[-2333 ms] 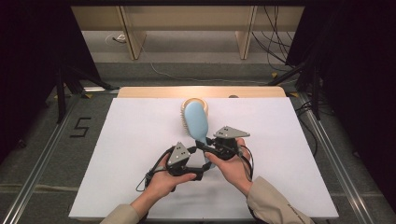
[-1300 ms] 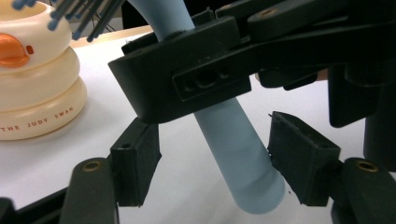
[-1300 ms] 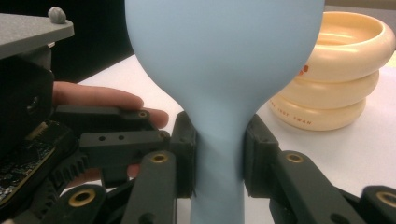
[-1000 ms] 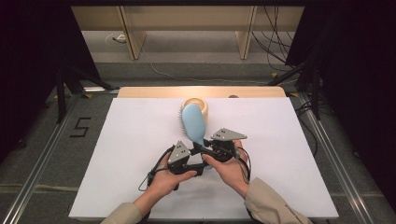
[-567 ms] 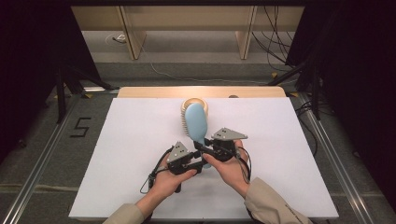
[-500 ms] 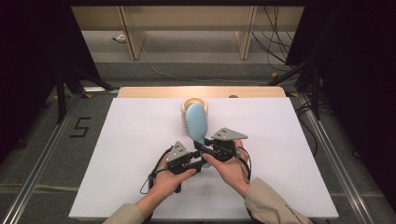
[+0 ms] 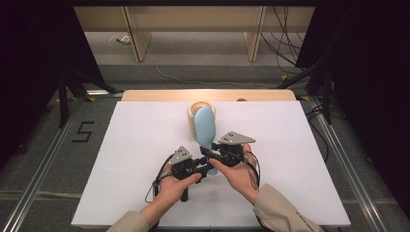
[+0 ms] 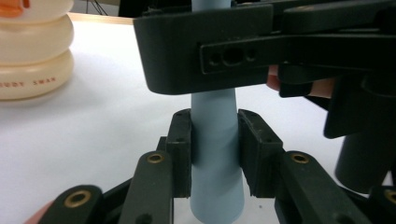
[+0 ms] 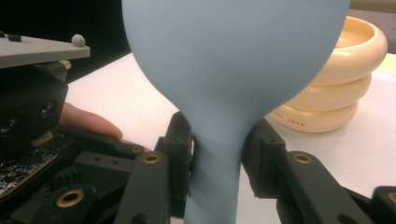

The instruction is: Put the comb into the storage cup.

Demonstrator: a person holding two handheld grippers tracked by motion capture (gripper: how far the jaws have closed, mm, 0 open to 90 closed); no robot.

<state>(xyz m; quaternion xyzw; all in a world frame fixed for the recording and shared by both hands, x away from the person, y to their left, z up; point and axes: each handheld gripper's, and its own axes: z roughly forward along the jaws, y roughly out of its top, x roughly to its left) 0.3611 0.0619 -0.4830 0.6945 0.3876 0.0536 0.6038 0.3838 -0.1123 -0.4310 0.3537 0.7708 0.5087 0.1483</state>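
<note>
Hairbrush (image 7: 205, 129), smooth pale-blue plastic, stands over the white table (image 7: 121, 159) mid-front, its long axis running away from me. My left claw (image 8: 215, 154) clamps the handle's lower end; my right claw (image 9: 217, 154) clamps the neck just under the oval head. Beyond sits a cream ringed container (image 7: 201, 107).

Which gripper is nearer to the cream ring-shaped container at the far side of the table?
Right. The right gripper clamps the light blue hairbrush at its neck, closer to the cream ring-shaped container; the left gripper clamps the handle's lower end, farther away.
</note>
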